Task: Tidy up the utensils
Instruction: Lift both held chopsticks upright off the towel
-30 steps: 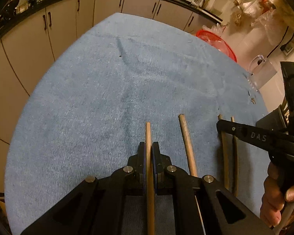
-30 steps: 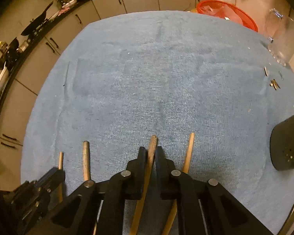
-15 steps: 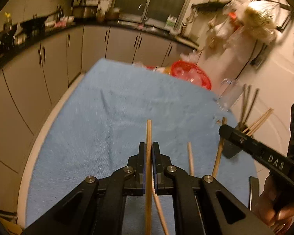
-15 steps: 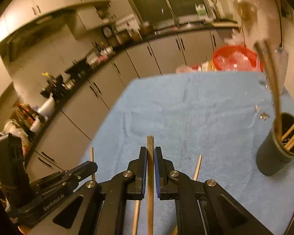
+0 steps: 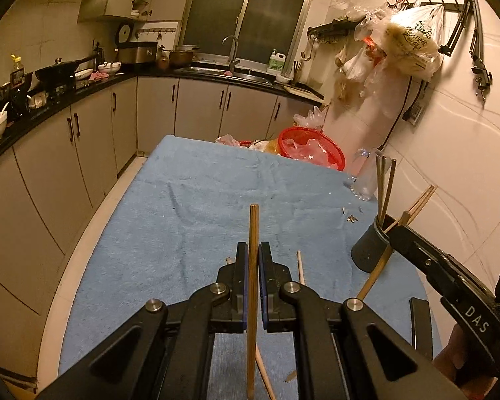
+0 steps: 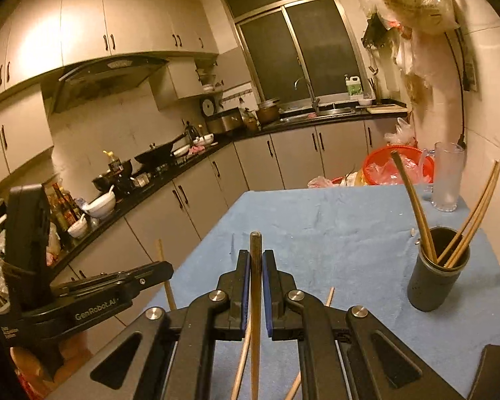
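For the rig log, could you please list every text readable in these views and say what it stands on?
"DAS" on the right claw's arm, seen from the left wrist.
"GenRobot.AI" on the left claw's arm, seen from the right wrist.
Small white print below that, at the arm's near end: too small to read.
Green print on the hanging bag: too blurred to read.
Label on the jug by the sink: unreadable.

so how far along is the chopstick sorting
Partway. Done: several chopsticks already stand in the dark holder. In hand: the left gripper and the right gripper are each shut on one chopstick, lifted above the blue cloth. Left: both held sticks must go into the holder, and a few loose ones lie on the cloth.
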`<state>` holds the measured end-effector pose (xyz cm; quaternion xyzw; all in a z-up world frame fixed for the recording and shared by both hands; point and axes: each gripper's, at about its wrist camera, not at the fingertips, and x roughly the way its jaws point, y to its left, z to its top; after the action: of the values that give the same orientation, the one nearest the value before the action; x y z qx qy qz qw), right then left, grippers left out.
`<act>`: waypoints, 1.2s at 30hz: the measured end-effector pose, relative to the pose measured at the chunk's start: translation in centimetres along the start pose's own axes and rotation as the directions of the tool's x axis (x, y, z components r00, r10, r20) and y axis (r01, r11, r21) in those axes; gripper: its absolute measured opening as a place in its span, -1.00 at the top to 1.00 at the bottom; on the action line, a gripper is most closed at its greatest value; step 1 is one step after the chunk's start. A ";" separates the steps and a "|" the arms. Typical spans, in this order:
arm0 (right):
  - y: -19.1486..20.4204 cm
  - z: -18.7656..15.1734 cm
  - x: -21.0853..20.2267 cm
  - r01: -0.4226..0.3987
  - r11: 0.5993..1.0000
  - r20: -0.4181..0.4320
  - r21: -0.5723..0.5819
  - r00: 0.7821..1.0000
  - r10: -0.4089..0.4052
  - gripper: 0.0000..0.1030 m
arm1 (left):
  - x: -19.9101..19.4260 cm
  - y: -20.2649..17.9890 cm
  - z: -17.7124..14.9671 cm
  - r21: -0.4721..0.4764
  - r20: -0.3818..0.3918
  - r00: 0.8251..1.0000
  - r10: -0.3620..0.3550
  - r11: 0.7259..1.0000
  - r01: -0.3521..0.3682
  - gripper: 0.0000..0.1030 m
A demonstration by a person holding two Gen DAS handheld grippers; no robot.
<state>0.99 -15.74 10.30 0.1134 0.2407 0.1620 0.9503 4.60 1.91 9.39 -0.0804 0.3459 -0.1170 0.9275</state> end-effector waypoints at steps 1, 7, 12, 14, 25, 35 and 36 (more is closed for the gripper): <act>0.1 0.0 -0.3 0.002 1.000 0.007 -0.001 1.000 -0.002 0.85 | -0.2 -0.2 0.0 0.004 0.003 1.000 -0.001 1.000 0.001 0.89; -0.2 0.0 -1.1 0.003 1.000 0.022 0.002 1.000 -0.003 0.85 | -0.9 -1.0 0.1 0.023 0.031 0.999 0.015 1.000 -0.016 0.89; -0.3 0.0 -1.5 0.003 1.000 0.025 -0.004 1.000 -0.003 0.85 | -1.1 -1.5 0.1 0.037 0.036 0.999 0.019 0.999 -0.020 0.89; -0.5 0.1 -1.6 0.007 1.000 0.031 0.000 0.999 -0.007 0.85 | -1.1 -1.4 0.1 0.037 0.036 0.999 0.022 0.999 -0.024 0.89; -0.6 0.2 -1.6 0.006 1.000 0.033 0.003 0.999 -0.006 0.85 | -1.5 -1.9 -0.1 0.062 0.055 0.997 0.050 0.997 -0.053 0.89; -0.7 0.2 -1.6 0.003 1.000 0.028 0.004 1.000 -0.004 0.85 | -1.4 -2.1 0.0 0.070 0.059 0.996 0.061 0.995 -0.066 0.89; -0.7 0.1 -1.6 0.003 1.000 0.028 0.005 1.000 -0.003 0.85 | -1.4 -2.1 0.0 0.071 0.059 0.996 0.064 0.995 -0.068 0.89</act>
<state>-0.09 -16.98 10.89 0.1177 0.2278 0.1584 0.9535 3.17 0.24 10.76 -0.0384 0.3172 -0.0966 0.9426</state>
